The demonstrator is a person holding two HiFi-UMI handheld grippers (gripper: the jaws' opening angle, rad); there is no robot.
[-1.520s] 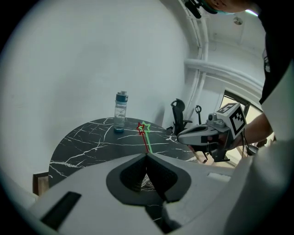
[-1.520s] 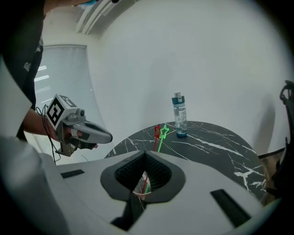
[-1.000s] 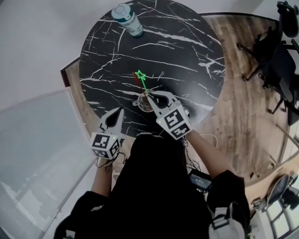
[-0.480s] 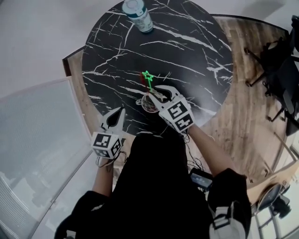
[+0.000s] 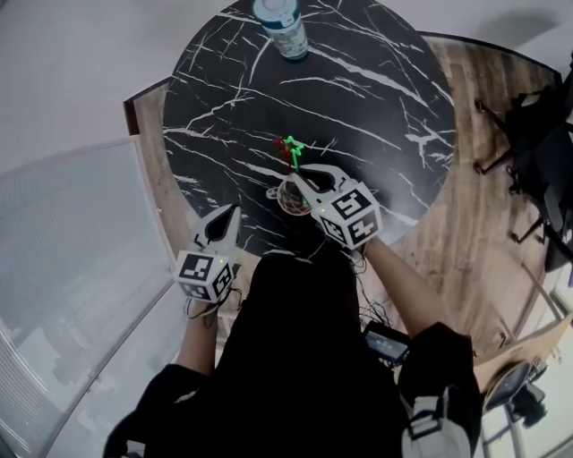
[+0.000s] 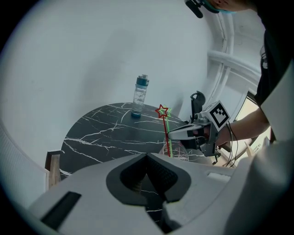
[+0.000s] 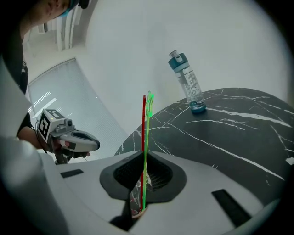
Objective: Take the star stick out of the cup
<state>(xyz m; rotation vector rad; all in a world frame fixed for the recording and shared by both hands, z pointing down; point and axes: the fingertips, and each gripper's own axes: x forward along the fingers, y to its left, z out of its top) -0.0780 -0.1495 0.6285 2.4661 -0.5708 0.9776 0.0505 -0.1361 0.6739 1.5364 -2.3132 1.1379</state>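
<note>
A clear cup [image 5: 285,199] stands near the front of the round black marble table [image 5: 376,107]. A green star stick [image 5: 293,148] and a red star stick [image 5: 280,143] rise from it. My right gripper [image 5: 301,183] is over the cup, shut on the stems; in the right gripper view [image 7: 143,154] both stems run between its jaws, and I cannot tell whether one or both are pinched. The cup [image 7: 137,202] shows through the hollow below. My left gripper [image 5: 232,213] hangs at the table's near left edge, shut [image 6: 147,155] with nothing in it.
A clear water bottle with a teal cap [image 5: 281,23] stands at the far side of the table, also seen as the bottle [image 7: 187,82] beyond the sticks. Wooden floor and dark chairs [image 5: 537,152] lie to the right, and a frosted glass panel [image 5: 81,268] to the left.
The right gripper's marker cube has shifted a little right and up over the cup, with the sticks still between its jaws. The left gripper has stayed in place.
</note>
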